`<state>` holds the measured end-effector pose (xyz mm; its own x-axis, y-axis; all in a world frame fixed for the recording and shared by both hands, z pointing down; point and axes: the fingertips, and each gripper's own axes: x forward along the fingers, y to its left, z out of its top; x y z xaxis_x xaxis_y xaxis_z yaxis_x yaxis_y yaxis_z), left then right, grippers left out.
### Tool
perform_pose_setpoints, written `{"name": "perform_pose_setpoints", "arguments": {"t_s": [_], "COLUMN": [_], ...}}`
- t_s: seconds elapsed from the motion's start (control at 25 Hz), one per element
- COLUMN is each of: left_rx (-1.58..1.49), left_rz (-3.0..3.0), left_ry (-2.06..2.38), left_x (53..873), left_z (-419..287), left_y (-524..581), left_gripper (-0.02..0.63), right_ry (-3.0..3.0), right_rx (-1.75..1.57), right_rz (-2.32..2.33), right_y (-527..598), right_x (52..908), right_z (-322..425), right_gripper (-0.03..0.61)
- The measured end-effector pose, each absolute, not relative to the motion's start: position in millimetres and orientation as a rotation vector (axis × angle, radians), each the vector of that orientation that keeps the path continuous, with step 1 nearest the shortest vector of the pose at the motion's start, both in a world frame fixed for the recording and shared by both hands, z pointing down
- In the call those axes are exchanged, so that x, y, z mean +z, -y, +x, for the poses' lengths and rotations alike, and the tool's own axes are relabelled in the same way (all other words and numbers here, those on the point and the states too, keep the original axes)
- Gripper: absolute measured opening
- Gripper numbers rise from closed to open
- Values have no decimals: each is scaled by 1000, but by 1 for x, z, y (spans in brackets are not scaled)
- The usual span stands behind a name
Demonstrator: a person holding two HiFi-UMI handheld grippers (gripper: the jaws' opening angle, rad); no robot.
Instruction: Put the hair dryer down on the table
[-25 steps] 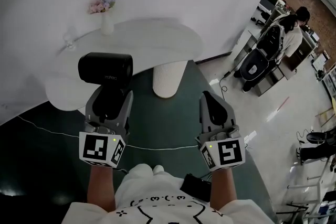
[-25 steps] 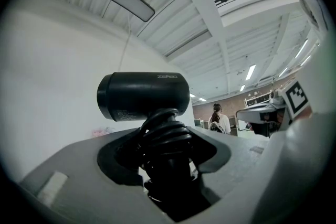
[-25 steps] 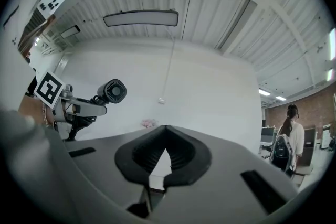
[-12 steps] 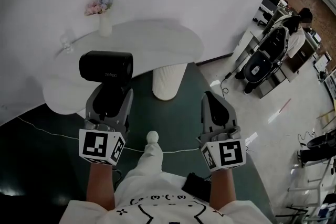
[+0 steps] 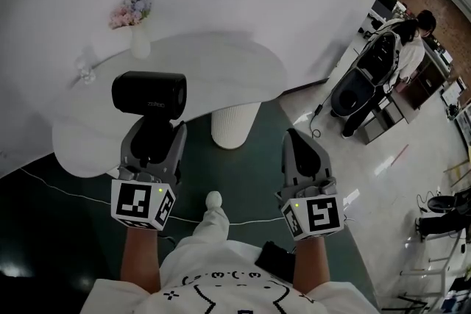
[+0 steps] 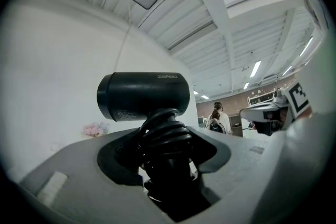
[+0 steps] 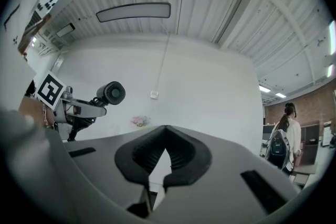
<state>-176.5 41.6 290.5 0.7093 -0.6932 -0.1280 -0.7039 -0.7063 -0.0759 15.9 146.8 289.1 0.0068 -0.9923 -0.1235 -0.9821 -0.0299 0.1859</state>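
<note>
Sticking up out of the left gripper (image 5: 153, 134), the black hair dryer (image 5: 149, 94) is squeezed tight by its handle, with its barrel lying sideways. The white table (image 5: 221, 62) is just ahead and lower down. The right gripper (image 5: 296, 145) is closed and holds nothing.

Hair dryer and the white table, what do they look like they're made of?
The hair dryer is probably moulded plastic, matte black with a soft sheen: a smooth barrel with small printed lettering. The table has a smooth white top, dull and even, maybe painted board or composite; I can't tell which. Its pedestal is white and vertically ribbed, material unclear.
</note>
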Motion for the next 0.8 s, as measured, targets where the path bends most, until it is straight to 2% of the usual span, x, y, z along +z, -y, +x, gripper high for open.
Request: {"name": "perform_pose_setpoints", "arguments": {"t_s": [0.4,0.68,0.8], "left_rx": [166,164,154], "left_rz": [-2846,-2878,-2874], "left_ry": [-1155,-1168,-1190], "left_x": [294,295,298], "left_z": [-119,-86,-82], "left_y": [61,187,200], "left_gripper": [250,249,249], "right_ry": [2109,2097,2106], "right_rx": [-346,-349,-333], "right_rz": [2175,2144,2125], "right_y": [-55,73,89], "right_x": [283,277,280], "right_z": [75,104,108], "right_gripper": [-5,-5,-5]}}
